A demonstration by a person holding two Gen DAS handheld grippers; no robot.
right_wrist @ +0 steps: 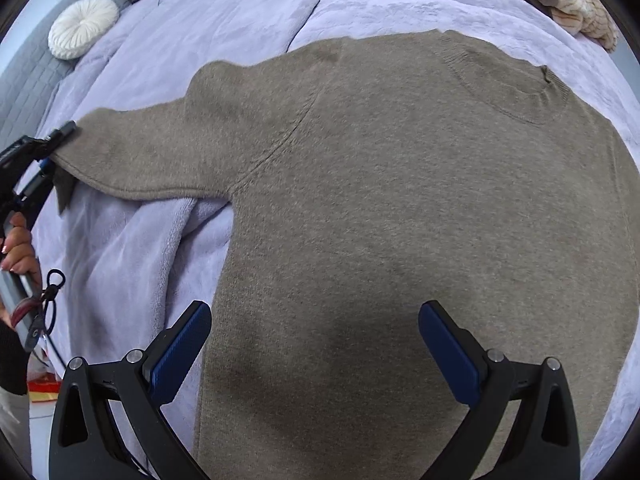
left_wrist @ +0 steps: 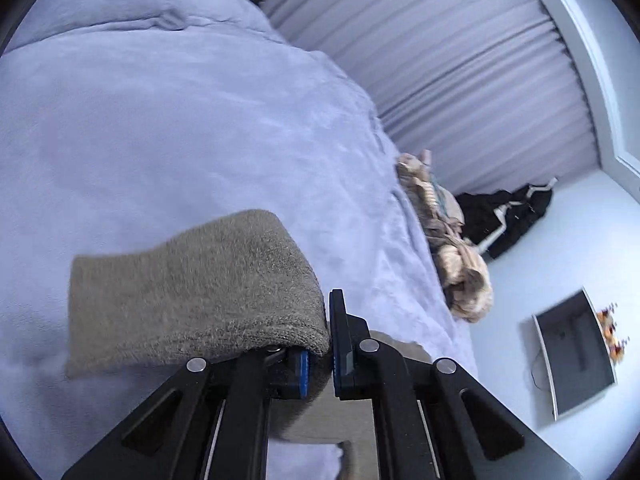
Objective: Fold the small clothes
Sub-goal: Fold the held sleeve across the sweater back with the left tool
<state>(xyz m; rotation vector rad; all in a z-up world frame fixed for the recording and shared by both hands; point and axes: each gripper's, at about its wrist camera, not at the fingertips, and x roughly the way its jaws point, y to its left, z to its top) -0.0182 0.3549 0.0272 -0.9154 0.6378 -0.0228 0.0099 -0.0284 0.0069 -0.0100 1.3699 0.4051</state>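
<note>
I see a grey-brown knit sweater [right_wrist: 400, 220] lying flat and face up on the pale lilac blanket of the bed, body spread wide, the ribbed round neckline toward the far right. Its one visible sleeve [right_wrist: 160, 152] stretches out to the left, slightly raised at the cuff. From the left wrist view, that cuff end [left_wrist: 192, 288] hangs folded over, fuzzy and thick, clear of the blanket.

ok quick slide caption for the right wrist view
Open right gripper over a taupe sweater on a lavender blanket; left gripper clamps the sleeve cuff.
</note>
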